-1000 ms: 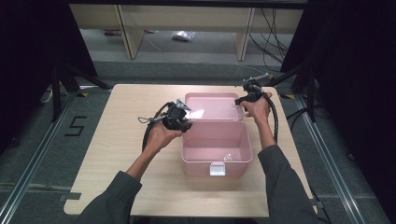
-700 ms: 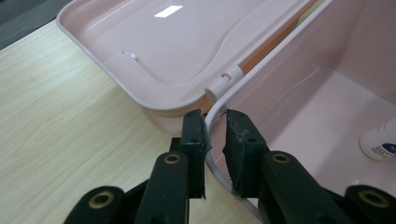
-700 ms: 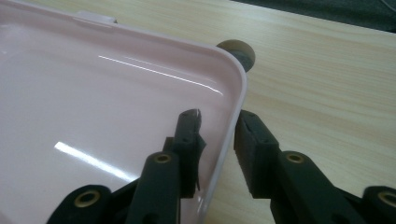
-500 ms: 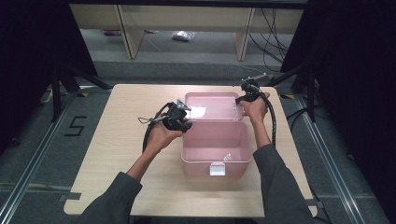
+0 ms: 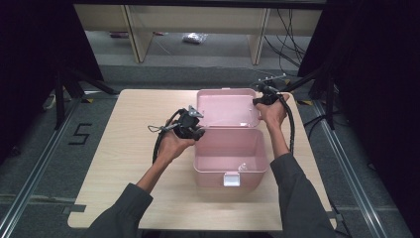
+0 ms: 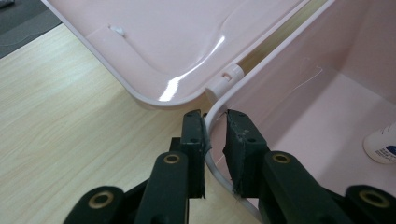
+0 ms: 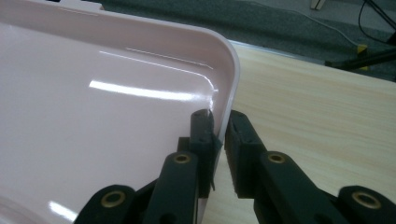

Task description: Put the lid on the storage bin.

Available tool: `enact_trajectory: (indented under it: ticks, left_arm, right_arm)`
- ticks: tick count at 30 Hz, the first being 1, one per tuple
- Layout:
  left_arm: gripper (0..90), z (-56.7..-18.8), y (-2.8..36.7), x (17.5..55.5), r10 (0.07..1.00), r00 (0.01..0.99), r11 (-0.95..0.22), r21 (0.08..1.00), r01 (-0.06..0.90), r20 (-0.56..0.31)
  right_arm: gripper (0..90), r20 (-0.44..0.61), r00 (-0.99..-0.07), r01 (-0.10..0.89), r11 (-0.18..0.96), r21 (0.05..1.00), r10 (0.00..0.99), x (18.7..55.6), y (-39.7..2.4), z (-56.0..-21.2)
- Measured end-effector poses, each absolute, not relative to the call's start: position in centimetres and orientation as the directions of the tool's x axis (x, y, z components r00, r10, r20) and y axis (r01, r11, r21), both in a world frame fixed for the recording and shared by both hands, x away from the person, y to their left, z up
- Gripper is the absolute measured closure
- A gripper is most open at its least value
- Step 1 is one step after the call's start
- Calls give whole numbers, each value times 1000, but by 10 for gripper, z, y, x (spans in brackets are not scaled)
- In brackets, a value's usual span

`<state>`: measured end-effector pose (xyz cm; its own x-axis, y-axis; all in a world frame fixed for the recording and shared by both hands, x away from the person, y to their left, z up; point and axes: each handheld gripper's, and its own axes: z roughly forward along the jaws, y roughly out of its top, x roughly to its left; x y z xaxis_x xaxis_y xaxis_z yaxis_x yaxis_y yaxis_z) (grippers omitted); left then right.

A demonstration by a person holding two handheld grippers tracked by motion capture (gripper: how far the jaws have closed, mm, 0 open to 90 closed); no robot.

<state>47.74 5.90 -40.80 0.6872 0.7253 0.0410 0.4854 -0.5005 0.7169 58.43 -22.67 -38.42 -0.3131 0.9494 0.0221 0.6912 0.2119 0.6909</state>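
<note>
Both grippers are clamped on the pink box (image 5: 230, 153): left gripper (image 6: 215, 122) pinches its rear-left rim, right gripper (image 7: 221, 122), jaws just closing, nips the flopped-back lid (image 5: 228, 106). Closing looks barely started.

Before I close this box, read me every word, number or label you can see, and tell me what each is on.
"5": black figure on the grey floor left of the table.
Blue print on the white container inside the pink box: too blurred to read.
Nothing written shows on the lid, the white latch, the left gripper or the right gripper.
</note>
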Motion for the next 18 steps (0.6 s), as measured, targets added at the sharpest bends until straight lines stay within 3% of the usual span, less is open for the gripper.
enact_trajectory:
  ticks: [18]
  left_arm:
    - [766,-410,55,480,732,679,-492,730,476,50]
  right_arm:
    - [846,-5,-336,595,216,774,942,559,-237,-347]
